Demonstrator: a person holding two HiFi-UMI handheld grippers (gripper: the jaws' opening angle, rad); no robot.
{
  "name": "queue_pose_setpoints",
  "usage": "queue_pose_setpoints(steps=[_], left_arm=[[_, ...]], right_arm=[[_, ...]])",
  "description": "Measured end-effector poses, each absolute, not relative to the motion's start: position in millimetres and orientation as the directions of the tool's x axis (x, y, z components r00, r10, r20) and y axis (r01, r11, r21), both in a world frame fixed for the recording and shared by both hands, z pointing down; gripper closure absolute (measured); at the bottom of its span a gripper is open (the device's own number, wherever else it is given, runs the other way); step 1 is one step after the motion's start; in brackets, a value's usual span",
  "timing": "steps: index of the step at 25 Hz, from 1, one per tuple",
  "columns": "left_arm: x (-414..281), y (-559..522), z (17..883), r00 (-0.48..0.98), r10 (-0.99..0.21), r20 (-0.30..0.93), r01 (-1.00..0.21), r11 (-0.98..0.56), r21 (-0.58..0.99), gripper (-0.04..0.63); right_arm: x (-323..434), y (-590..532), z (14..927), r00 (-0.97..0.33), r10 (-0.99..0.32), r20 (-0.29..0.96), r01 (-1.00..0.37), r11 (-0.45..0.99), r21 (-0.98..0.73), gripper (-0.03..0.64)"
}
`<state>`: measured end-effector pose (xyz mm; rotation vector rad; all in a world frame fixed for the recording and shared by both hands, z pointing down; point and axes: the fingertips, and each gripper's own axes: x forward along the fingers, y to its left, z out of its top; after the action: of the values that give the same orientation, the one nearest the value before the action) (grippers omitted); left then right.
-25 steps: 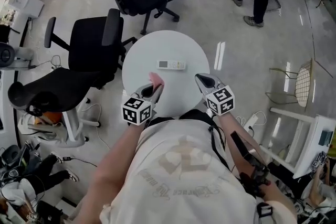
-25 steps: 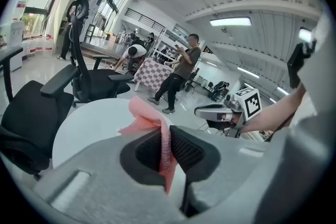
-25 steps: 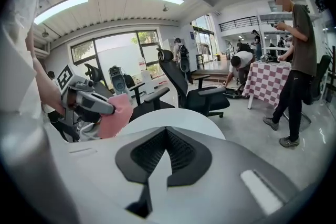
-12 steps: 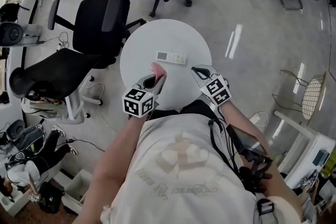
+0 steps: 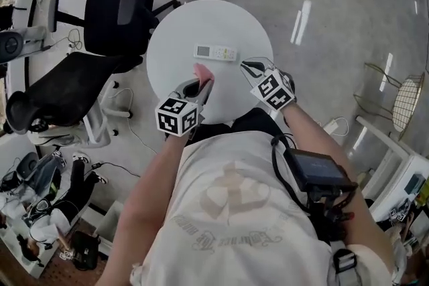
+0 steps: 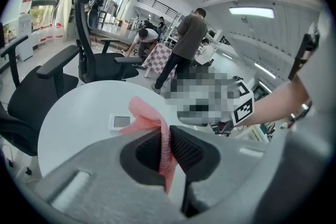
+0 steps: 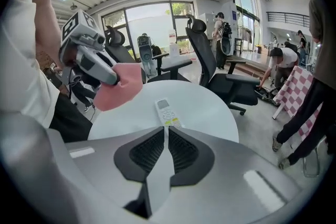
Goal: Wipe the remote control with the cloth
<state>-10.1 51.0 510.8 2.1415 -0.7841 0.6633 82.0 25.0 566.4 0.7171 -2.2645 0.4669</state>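
- As the head view looks down, the person [image 5: 228,211] fills the near half of the scene, bent over a table with a gripper in each hand.
- A black office chair [image 5: 110,10] stands on the floor just left of the table. A second chair [image 5: 60,87] sits nearer and further left.
- The round white table [image 5: 171,37] carries only the remote; both grippers reach in over its near edge.
- The left gripper [image 5: 200,85] is over the near middle of the table, pointing toward the far side. Its jaws are clamped tight on a fold of the cloth, which runs between the two black pads.
- The right gripper [image 5: 249,67] is over the near right part of the table and angled toward the remote. Its jaws are opening, parted by no more than a thin slit with nothing in it. Its tips are near the remote's right end but apart from it.
- The pink cloth [image 5: 202,72] sticks out beyond the left jaws as a loose bunch, on the near side of the remote and not touching it.
- The white remote [image 5: 216,52] lies flat a little beyond the table's middle, its length running left to right. Its small screen is at the left end, and neither gripper is on it.
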Motion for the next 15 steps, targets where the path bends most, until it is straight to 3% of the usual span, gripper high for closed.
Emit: queue_pose_setpoints(steps=[7,15], left_arm=[[3.6,28.5,533.7,0.693,-0.237,0.681,-0.666,-0.573,0.478,0.568],[33.6,3.3,561.0,0.709,-0.151,0.689,-0.627,-0.584,0.517,0.568]], right_arm=[[72.9,19.9,593.2,-0.544,-0.307,0.781,-0.569,0.819,-0.075,0.509],[66.1,7.7,624.4,-0.495,-0.235,0.837,-0.461,0.887,-0.023,0.347]])
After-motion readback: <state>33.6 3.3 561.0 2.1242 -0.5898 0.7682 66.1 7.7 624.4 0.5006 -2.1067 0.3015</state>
